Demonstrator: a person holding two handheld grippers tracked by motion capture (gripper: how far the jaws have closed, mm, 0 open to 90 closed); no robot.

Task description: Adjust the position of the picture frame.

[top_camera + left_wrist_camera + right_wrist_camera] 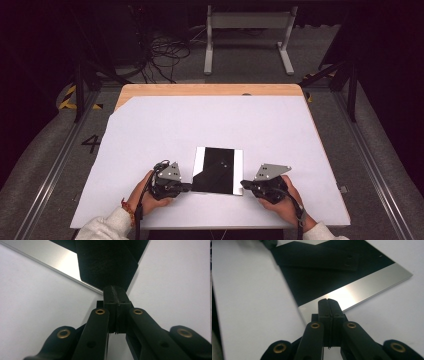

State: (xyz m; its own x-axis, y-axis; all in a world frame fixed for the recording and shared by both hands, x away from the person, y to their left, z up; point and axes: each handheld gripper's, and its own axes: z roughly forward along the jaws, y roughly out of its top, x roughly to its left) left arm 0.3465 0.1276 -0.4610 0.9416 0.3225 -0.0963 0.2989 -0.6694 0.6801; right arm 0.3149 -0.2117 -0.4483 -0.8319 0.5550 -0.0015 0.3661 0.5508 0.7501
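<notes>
Mirror panel (218,171): flat rectangular plate with bright silvery margins and a dark reflecting centre, lying on the white table cover (210,125) directly between the two grippers, near the person's edge. It looks like polished metal or mirror; the dark patches are probably reflections, though what is reflected cannot be made out.

Left gripper (186,187): jaws pressed together, nothing between them. In the left gripper view the closed tips (116,293) sit at the panel's edge, touching it or just short of it; which one cannot be told. Silvery strip (62,263) runs away ahead and to the left of the tips.

Right gripper (245,184): jaws also pressed together, empty. In the right gripper view its tips (328,305) point at the near corner of the panel, over or against the bright margin (364,285).

Step in hand, as judged: both closed grippers brought to opposite sides of the panel, likely to nudge, square or steady it rather than pick it up.

Next move calls for: even, level pressure from both sides so the plate slides without pivoting. Lifting it would mean spreading the jaws first, and the thin edge lying flush on the cover offers little purchase.

Farther out: bare wooden table edge (210,90), floor cables (165,55), a white metal stand (247,37).
</notes>
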